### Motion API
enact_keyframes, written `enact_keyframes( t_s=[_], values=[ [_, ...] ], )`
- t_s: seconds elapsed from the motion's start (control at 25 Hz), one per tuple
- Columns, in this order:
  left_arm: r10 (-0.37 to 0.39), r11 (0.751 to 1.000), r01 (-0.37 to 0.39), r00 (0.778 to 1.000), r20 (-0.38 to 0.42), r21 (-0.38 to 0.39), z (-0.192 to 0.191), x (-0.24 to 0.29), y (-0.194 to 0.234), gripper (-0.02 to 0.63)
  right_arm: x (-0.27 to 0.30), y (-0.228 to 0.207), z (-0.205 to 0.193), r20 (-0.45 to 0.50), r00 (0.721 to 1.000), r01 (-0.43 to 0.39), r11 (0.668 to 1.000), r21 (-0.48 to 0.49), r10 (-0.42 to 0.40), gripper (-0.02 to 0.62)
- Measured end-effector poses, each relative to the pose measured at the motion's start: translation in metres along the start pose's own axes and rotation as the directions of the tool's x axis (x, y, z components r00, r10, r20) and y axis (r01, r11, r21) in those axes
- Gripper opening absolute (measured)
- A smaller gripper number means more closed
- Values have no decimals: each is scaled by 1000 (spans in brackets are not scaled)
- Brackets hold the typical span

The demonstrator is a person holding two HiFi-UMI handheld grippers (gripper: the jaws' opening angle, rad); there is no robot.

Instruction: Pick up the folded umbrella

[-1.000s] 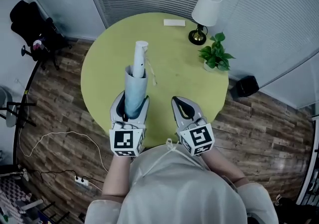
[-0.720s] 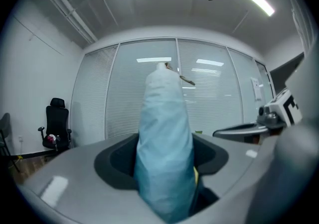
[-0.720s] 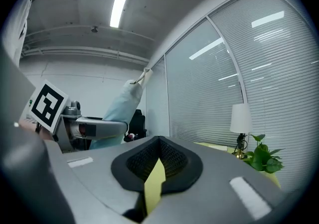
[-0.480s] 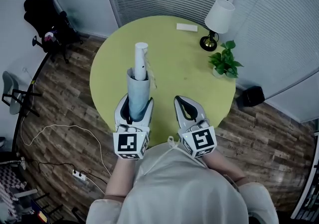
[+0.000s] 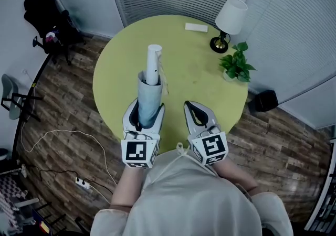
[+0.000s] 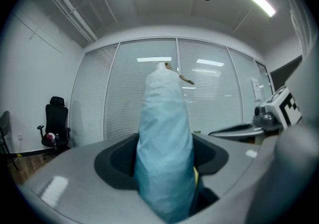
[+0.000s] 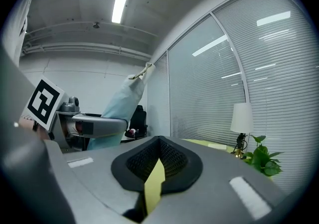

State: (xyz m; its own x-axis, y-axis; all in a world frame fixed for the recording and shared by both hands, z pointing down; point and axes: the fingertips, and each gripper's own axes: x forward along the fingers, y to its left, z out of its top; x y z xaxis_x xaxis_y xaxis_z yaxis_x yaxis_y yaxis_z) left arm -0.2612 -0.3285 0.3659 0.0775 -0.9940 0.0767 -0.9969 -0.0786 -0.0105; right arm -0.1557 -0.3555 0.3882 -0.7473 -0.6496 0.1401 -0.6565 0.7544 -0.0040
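The folded umbrella, in a pale blue sleeve with a white handle end, sticks out from my left gripper, which is shut on its lower part. It is off the round yellow-green table and slants up and away from me. In the left gripper view the umbrella fills the space between the grey jaws. My right gripper hovers beside it at the table's near edge, shut with nothing in it. From the right gripper view, the umbrella rises out of the left gripper.
At the table's far right stand a white-shaded lamp and a potted plant, with a small white box behind. A black chair, a black bin and a cable with a power strip are on the wooden floor.
The head view shifted a little early on. The umbrella stays clamped in my left gripper, its white end leaning slightly further right. The right gripper has kept still.
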Motion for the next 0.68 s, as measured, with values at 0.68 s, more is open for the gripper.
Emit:
enact_keyframes(
  t_s=[0.68],
  values=[
    [-22,1000,21,999,-27,-18,-11,2,2,298,6,5,-17,-37,999,0,1000,23,1,-2]
  ],
)
